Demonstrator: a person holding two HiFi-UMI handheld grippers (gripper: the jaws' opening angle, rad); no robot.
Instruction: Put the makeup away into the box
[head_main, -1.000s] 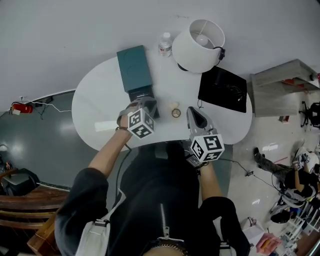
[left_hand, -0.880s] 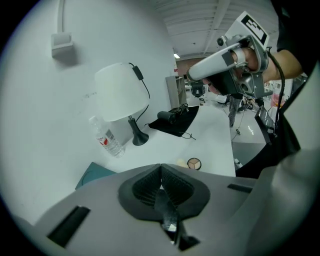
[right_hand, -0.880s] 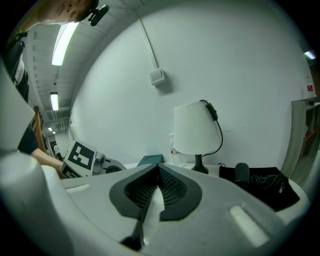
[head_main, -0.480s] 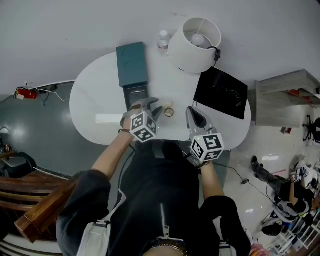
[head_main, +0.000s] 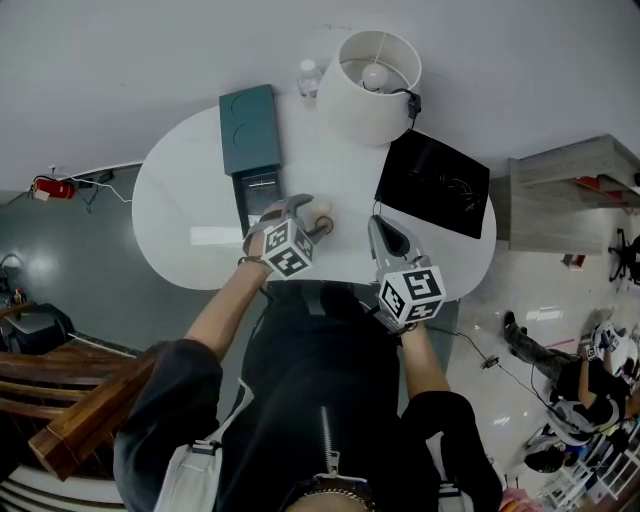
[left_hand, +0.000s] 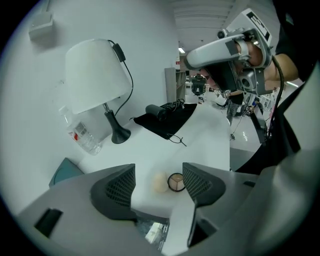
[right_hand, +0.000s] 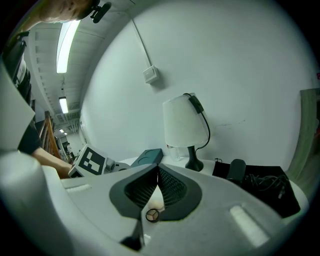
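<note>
On the white table (head_main: 190, 215) a beige sponge (left_hand: 159, 182) and a round compact (left_hand: 176, 182) lie side by side. My left gripper (left_hand: 159, 172) hangs just above them. Its jaws are opening, and both items show on the table between the jaws, untouched. In the head view this left gripper (head_main: 312, 215) is just right of the teal box (head_main: 258, 188), whose lid (head_main: 250, 128) lies open behind it. My right gripper (head_main: 385, 238) is to the right, shut and empty. In its own view the right gripper (right_hand: 158, 192) points toward the compact (right_hand: 152, 215).
A white lamp (head_main: 365, 75) and a water bottle (head_main: 308, 78) stand at the table's far edge. A black pouch (head_main: 432, 185) with a dark roll on it lies at the right. The table's near edge is against the person's body.
The left gripper has moved right from over the box to the sponge and compact, and its jaws have opened. The right gripper has shifted slightly.
</note>
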